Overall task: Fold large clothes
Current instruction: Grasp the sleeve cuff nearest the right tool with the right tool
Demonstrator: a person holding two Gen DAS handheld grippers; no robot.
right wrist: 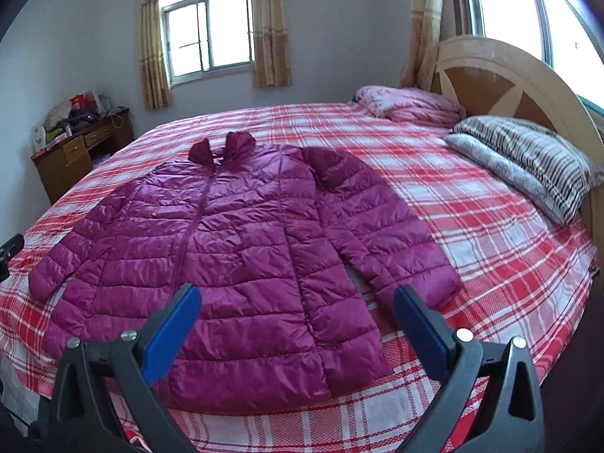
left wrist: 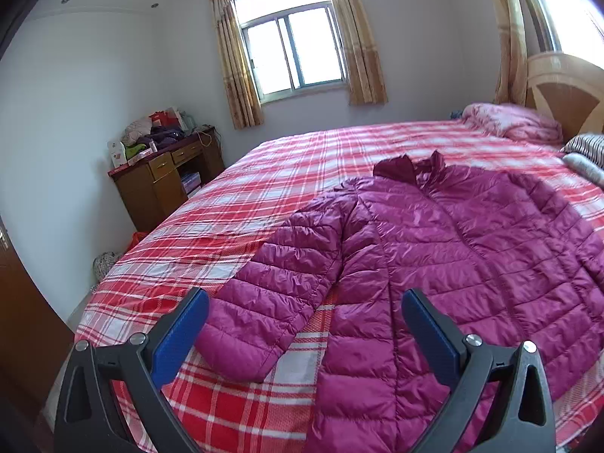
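Blue pads line the black plastic fingers of both tools, and each pair stands wide apart, holding nothing. The left gripper hangs over the near edge of the bed, above the jacket's left sleeve cuff. The right gripper hangs over the jacket's hem, with the other sleeve just ahead of its right finger.

Glossy magenta fabric, quilted in puffy horizontal bands, makes up the jacket. It lies flat and face up on the bed, zipped down the middle, sleeves angled outward and down, and collar pointing toward the far wall. Its hem lies near the front edge of the mattress.

Under it spreads a red, pink and white checked sheet, smooth, with bare cloth on every side of the jacket, broadest to the right and beyond the collar. Farther right, a striped pillow and a folded pink quilt rest against the curved wooden headboard. A cluttered brown desk stands in the far left corner, beneath a curtained window.
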